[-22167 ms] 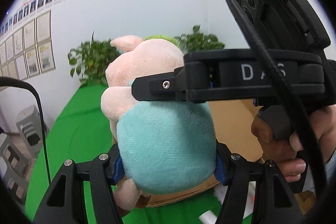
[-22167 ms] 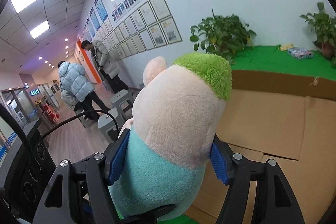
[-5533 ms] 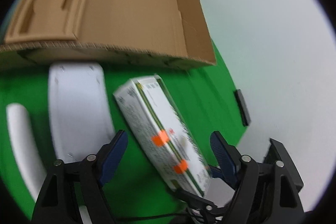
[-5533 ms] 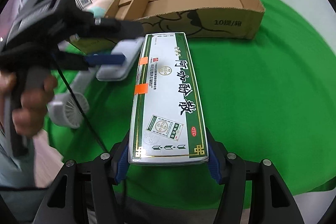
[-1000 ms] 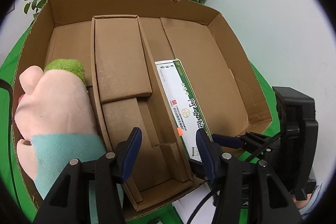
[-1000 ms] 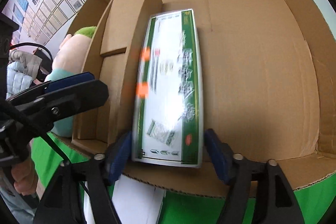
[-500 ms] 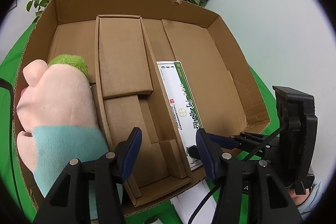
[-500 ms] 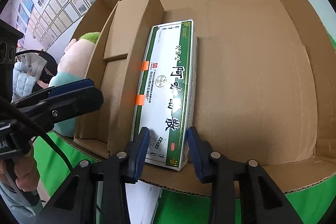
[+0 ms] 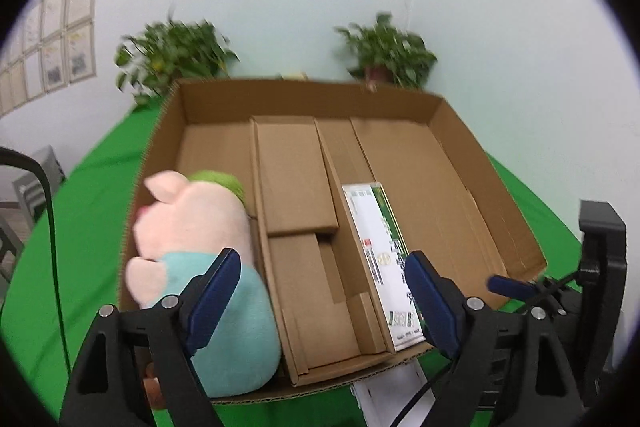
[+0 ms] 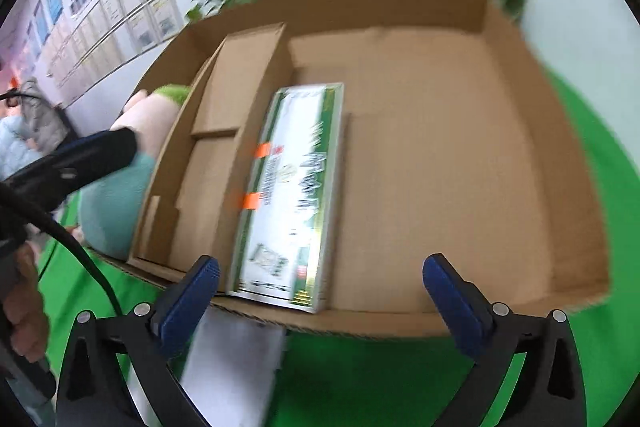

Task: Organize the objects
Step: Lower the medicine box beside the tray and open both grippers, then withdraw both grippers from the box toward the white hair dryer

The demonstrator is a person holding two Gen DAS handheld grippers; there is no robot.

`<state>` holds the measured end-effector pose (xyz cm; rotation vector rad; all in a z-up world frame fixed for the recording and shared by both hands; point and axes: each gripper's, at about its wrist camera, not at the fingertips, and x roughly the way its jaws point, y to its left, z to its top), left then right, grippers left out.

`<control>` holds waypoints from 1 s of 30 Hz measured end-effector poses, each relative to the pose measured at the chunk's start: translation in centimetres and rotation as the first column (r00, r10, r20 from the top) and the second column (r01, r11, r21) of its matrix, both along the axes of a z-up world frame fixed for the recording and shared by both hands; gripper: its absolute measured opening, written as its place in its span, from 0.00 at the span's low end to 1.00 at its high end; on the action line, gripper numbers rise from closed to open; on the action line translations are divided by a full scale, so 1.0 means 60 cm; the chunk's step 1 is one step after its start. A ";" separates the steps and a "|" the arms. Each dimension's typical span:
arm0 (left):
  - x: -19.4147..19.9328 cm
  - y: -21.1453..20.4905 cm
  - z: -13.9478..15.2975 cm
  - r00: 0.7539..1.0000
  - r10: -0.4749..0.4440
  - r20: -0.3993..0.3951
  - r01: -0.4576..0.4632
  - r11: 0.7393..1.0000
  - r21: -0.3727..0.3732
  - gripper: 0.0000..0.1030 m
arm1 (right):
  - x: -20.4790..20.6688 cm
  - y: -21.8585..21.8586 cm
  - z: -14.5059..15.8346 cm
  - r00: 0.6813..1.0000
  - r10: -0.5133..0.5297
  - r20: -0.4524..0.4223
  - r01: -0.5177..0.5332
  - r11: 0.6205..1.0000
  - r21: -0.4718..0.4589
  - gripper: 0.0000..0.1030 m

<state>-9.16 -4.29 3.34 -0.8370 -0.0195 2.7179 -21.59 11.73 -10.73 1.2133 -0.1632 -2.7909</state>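
Observation:
A cardboard box with inner dividers sits on the green table. A pink and teal plush pig lies in its left compartment; it also shows in the right wrist view. A long green and white medicine carton lies in the right compartment against the divider, seen too in the right wrist view. My left gripper is open and empty over the box's near edge. My right gripper is open and empty just in front of the carton's near end, and shows in the left wrist view.
A white flat object lies on the green cloth in front of the box. Two potted plants stand behind the box by the wall. The table edge falls away at the left, with stools beyond.
My right gripper has opened wide and let go of the carton, which now rests in the box. Both grippers have drawn back and tilted up from the box.

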 end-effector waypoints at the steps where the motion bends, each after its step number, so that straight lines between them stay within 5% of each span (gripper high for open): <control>1: 0.008 0.004 0.000 1.000 0.012 -0.013 -0.012 1.000 -0.017 0.82 | 0.018 0.016 -0.003 1.000 -0.017 -0.020 0.017 1.000 0.013 0.99; 8: 0.044 0.038 -0.022 0.997 0.073 -0.036 -0.078 0.984 -0.158 0.82 | 0.135 0.058 0.024 0.987 -0.035 -0.156 0.044 0.998 0.055 0.99; 13: 0.054 0.049 -0.032 0.996 0.091 -0.015 -0.092 0.980 -0.179 0.82 | 0.159 0.081 0.046 0.989 -0.043 -0.144 0.051 0.997 0.052 0.99; 30: 0.065 0.020 -0.035 0.979 0.202 -0.035 -0.204 0.973 -0.106 0.81 | 0.146 0.067 0.036 0.985 -0.054 -0.161 0.066 0.996 0.067 0.99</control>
